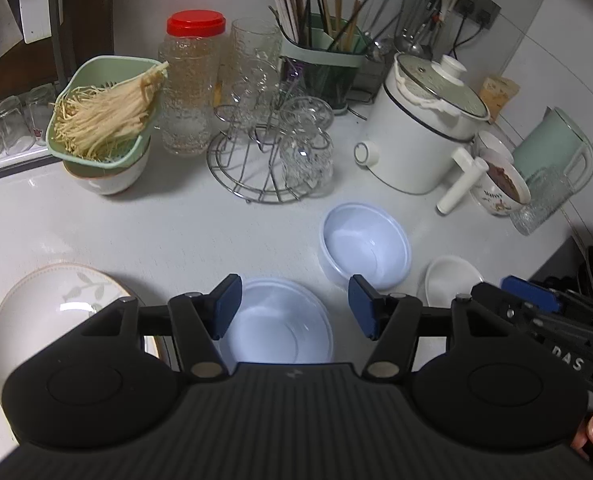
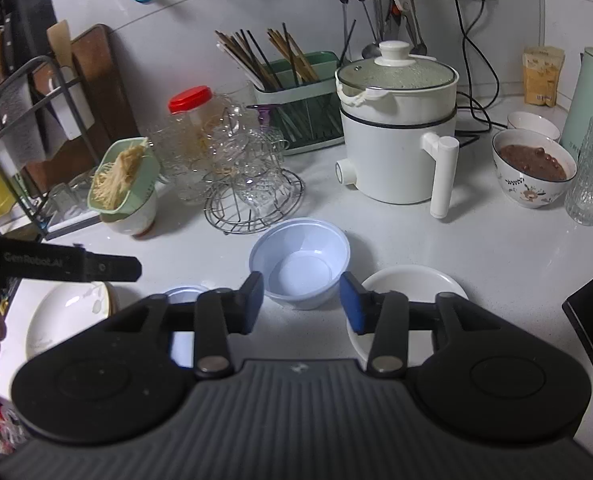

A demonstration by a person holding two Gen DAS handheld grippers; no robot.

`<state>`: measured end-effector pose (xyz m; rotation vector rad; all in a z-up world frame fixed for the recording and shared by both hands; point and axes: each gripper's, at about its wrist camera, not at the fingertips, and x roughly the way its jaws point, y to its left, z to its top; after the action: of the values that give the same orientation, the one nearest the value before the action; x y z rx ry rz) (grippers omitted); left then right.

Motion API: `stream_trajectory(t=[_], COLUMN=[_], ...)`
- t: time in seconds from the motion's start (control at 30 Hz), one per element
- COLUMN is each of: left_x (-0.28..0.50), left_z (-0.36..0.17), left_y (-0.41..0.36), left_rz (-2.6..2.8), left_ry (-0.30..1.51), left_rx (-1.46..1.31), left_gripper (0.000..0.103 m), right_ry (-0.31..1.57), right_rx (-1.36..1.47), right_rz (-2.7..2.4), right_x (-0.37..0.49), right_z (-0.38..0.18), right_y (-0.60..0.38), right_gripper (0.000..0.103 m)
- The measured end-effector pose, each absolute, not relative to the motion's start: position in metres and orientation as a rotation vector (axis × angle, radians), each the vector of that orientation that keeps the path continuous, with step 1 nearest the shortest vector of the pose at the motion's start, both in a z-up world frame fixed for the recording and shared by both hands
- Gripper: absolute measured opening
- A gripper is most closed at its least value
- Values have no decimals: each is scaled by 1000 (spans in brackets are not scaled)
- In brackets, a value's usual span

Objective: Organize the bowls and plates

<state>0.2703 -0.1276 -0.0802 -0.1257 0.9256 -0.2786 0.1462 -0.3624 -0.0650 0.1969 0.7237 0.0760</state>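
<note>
Nearest, the left gripper (image 1: 294,306) hangs with its jaws released and empty over a pale plastic bowl (image 1: 280,330) on the bench (image 1: 184,224), a leaf-patterned plate (image 1: 48,312) to its left; closing on that thin, slippery rim could tip or skid it into the plate. The right gripper (image 2: 301,300), jaws also released and empty, faces a second plastic bowl (image 2: 300,262) with a white dish (image 2: 408,280) at its right. Farther back, a rack of glasses (image 1: 268,152) and a white cooker (image 1: 416,136) crowd close, so a wide swing risks knocking glass.
</note>
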Motion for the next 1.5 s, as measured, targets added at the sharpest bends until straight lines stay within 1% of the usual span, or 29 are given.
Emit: stream_trajectory(t=[0.03, 0.07, 0.3, 0.57, 0.6, 0.67, 0.73, 0.77, 0.8, 0.83, 0.87, 0.9, 0.93, 1.0, 1.07, 1.17, 1.2, 1.23, 1.27, 1.4, 1.5], left_x=[275, 280, 320, 370, 375, 385, 393, 395, 398, 402, 404, 406, 407, 409, 411, 410, 410, 409, 410, 411, 410], left_z=[-81, -81, -93, -126, -130, -137, -142, -144, -148, -153, -158, -163, -167, -176, -181, -185, -186, -188, -190, -193, -186], left_y=[-127, -127, -133, -155, -158, -162, -164, -165, -167, -168, -169, -169, -169, -169, -170, -174, -175, -177, -179, -185, -184], left_rz=[-275, -273, -281, -331, -346, -368, -392, -401, -407, -412, -418, -423, -427, -437, -444, -465, -472, -483, -493, -480, -474], left_ry=[927, 928, 971, 1050, 1059, 1072, 1075, 1076, 1084, 1098, 1111, 1120, 1127, 1144, 1158, 1160, 1158, 1160, 1164, 1175, 1169], left_rx=[-128, -132, -144, -126, -129, -134, -141, -138, -132, -130, -135, -144, -153, -176, -201, -217, -218, -224, -228, -239, -242], left_gripper=[65, 65, 65, 65, 64, 63, 62, 60, 54, 52, 48, 44, 42, 33, 29, 27, 26, 25, 24, 23, 23], right_ry=[723, 720, 736, 800, 808, 819, 824, 825, 829, 838, 851, 860, 866, 877, 892, 894, 898, 904, 909, 903, 889], right_rx=[203, 210, 230, 239, 236, 237, 227, 213, 197, 181, 170, 167, 167, 166, 175, 149, 147, 151, 156, 178, 218], right_rz=[72, 71, 63, 46, 44, 56, 68, 74, 77, 76, 69, 62, 59, 54, 44, 32, 28, 27, 29, 43, 45], right_x=[149, 151, 176, 214, 219, 230, 240, 245, 250, 256, 261, 265, 268, 273, 277, 279, 280, 282, 282, 285, 283], right_z=[-66, -66, -75, -102, -106, -112, -115, -117, -119, -123, -126, -130, -133, -140, -145, -150, -152, -155, -157, -161, -157], right_y=[-363, -364, -367, -377, -378, -379, -378, -377, -375, -372, -371, -371, -370, -370, -370, -368, -368, -368, -369, -370, -374], right_gripper=[67, 69, 68, 67, 65, 56, 51, 48, 47, 45, 42, 40, 39, 39, 34, 33, 31, 27, 26, 25, 26])
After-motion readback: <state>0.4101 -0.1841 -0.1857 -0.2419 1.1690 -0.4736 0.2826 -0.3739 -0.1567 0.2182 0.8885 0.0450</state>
